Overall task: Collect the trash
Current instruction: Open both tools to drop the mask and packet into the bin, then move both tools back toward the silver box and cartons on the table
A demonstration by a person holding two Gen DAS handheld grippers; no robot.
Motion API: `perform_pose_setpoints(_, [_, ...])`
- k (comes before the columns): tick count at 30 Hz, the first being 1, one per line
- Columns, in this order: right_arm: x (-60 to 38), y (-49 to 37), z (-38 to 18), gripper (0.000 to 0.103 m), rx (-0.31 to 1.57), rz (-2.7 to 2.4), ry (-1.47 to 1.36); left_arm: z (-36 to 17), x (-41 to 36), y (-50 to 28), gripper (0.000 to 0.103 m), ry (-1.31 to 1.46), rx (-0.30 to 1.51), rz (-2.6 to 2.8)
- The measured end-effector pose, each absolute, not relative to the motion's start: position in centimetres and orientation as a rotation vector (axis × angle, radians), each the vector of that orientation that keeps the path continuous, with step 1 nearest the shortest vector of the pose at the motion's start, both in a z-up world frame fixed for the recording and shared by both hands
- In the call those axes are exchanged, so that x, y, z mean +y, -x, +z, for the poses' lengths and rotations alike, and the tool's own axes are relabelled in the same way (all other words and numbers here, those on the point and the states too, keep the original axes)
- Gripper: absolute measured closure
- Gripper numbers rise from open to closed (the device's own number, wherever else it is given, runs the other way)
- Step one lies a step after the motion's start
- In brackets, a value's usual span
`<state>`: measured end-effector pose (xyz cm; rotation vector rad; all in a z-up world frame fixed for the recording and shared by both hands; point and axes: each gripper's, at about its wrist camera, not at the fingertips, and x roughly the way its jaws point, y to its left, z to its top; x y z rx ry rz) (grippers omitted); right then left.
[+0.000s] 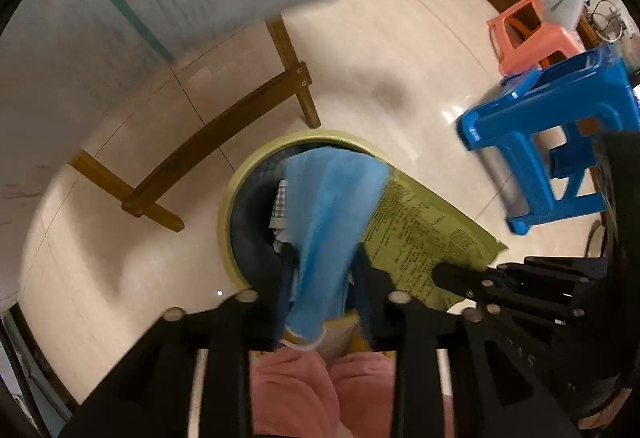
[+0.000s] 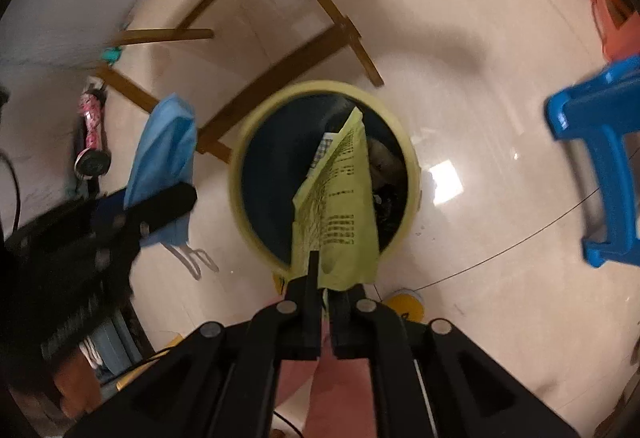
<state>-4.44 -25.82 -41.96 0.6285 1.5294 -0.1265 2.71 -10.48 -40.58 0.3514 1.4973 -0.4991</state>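
A round trash bin with a pale yellow rim (image 1: 236, 194) (image 2: 256, 114) stands on the floor below both grippers, with dark contents and a checked scrap inside. My left gripper (image 1: 324, 270) is shut on a blue face mask (image 1: 328, 206) and holds it over the bin's edge. It also shows in the right wrist view (image 2: 160, 210) with the mask (image 2: 164, 146) hanging beside the bin. My right gripper (image 2: 324, 278) is shut on a yellow-green printed wrapper (image 2: 340, 198) above the bin's opening. The wrapper (image 1: 424, 230) and the right gripper (image 1: 456, 278) show at the right of the left wrist view.
A blue plastic stool (image 1: 560, 142) (image 2: 600, 158) and an orange stool (image 1: 532, 34) stand to the right. Wooden table legs and crossbars (image 1: 224, 130) (image 2: 288, 70) are behind the bin. A pink patterned object (image 2: 92, 126) lies at the left. A yellow item (image 2: 404, 304) lies near the bin.
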Motion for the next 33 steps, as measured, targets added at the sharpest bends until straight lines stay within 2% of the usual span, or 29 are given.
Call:
perform_pose_setpoints(1, [-25.9,4.1,-43.4,0.099,1.535,-0.14,-0.649,-41.4,-10.3,-2.8,0.059,-0.356,1.496,-0.495])
perform_pose_setpoints(2, [-26.0,4.0,-44.1,0.093,1.533,-0.144,-0.661,-42.2,-10.1,-2.9,0.049,-0.356,1.494,-0.492])
perform_pose_setpoints(3, [-26.1,3.8,-44.9,0.081,1.523,-0.148,-0.669,-42.7,-9.9,-3.0,0.046,-0.354,1.482,-0.479])
perform_pose_setpoints(4, [-26.1,3.7,-45.4,0.078,1.514,-0.163,-0.661,-43.1,-9.8,-3.0,0.045,-0.351,1.471,-0.468])
perform_pose_setpoints(5, [-26.1,3.7,-45.6,0.07,1.506,-0.172,-0.657,-43.4,-9.6,-3.0,0.041,-0.343,1.469,-0.459])
perform_pose_setpoints(7, [-26.2,3.7,-46.2,0.064,1.484,-0.18,-0.662,-43.9,-8.9,-3.6,0.029,-0.323,1.475,-0.436])
perform_pose_setpoints(9, [-26.4,3.6,-46.0,0.047,1.474,-0.197,-0.654,-43.7,-8.2,-4.1,0.02,-0.308,1.471,-0.422])
perform_pose_setpoints(11, [-26.5,3.5,-45.8,0.037,1.461,-0.207,-0.634,-43.4,-7.6,-4.3,0.017,-0.298,1.469,-0.407])
perform_pose_setpoints(21, [-25.3,3.0,-40.9,0.036,1.417,-0.23,-0.568,-37.9,-5.6,-2.9,0.015,-0.2,1.454,-0.356])
perform_pose_setpoints(33, [-23.0,3.4,-27.5,0.036,1.336,-0.219,-0.506,-22.4,-2.8,-1.0,0.015,-0.109,1.396,-0.368])
